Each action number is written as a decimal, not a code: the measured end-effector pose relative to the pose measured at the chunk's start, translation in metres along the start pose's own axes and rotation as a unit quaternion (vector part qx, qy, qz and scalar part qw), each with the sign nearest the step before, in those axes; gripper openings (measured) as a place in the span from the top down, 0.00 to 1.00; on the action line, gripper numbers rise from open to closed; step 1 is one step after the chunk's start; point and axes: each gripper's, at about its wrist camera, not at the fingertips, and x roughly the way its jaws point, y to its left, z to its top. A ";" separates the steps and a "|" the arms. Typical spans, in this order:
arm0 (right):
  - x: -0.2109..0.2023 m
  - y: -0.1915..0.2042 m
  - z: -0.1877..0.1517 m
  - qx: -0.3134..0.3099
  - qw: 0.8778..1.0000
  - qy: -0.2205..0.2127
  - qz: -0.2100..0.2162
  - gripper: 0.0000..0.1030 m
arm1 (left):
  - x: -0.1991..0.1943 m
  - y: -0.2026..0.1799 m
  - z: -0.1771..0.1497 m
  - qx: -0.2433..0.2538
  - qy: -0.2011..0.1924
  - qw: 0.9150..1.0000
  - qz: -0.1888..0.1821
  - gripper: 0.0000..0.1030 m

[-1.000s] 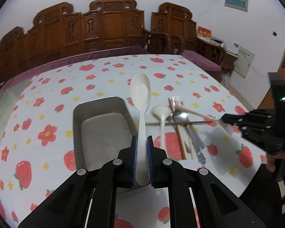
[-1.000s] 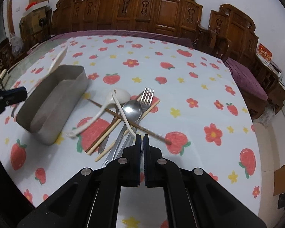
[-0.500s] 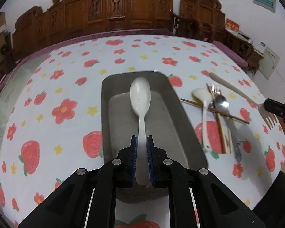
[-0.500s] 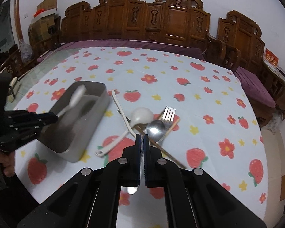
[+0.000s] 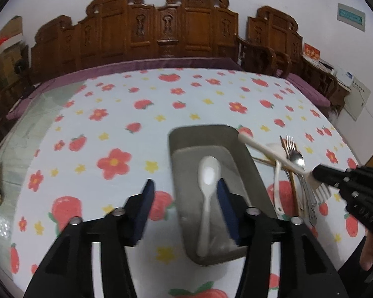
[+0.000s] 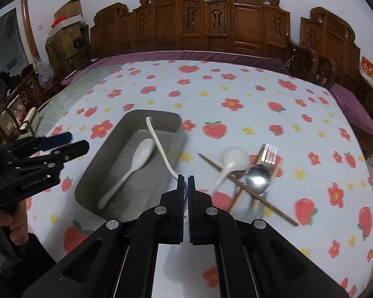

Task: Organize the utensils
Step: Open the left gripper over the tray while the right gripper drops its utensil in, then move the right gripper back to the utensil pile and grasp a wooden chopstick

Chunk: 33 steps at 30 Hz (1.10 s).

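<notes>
A white spoon (image 5: 207,173) lies loose inside the grey metal tray (image 5: 201,128). My left gripper (image 5: 185,188) hangs over the tray's near left wall, its jaws opening and its pads off the spoon. My right gripper (image 6: 185,178) is shut on a white plastic fork (image 6: 159,146) near its tines, and the handle reaches out over the tray (image 6: 151,113) above the spoon (image 6: 139,159). In the left wrist view the fork (image 5: 266,149) crosses the tray's right corner, with the right gripper (image 5: 318,173) at its tine end. The left gripper (image 6: 77,142) shows at the left of the right wrist view.
Right of the tray lie a white ladle spoon (image 6: 233,159), a metal spoon (image 6: 257,178), a metal fork (image 6: 269,152) and brown chopsticks (image 6: 248,191), heaped across each other on the strawberry-print cloth (image 6: 236,87). Carved wooden chairs (image 6: 211,24) line the far edge. A person's hand (image 6: 12,223) holds the left gripper.
My left gripper carried the white spoon over the tray and opened; the spoon now lies in the tray. My right gripper has swung left with the white fork until its handle is over the tray.
</notes>
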 end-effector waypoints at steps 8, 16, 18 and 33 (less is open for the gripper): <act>0.032 0.026 0.011 0.008 1.000 0.020 0.004 0.97 | -0.020 0.024 0.009 -0.009 -0.028 0.999 0.014 0.23; 0.058 0.040 0.018 0.023 0.999 0.036 -0.002 0.97 | -0.027 0.045 0.013 -0.033 -0.036 0.999 0.014 0.23; 0.064 0.041 0.019 0.037 0.998 0.041 0.015 0.95 | -0.027 0.049 0.014 -0.040 -0.037 0.998 0.014 0.23; 0.031 0.015 0.002 0.011 0.998 0.001 0.067 0.93 | -0.022 0.029 0.012 -0.032 -0.033 0.999 -0.015 0.23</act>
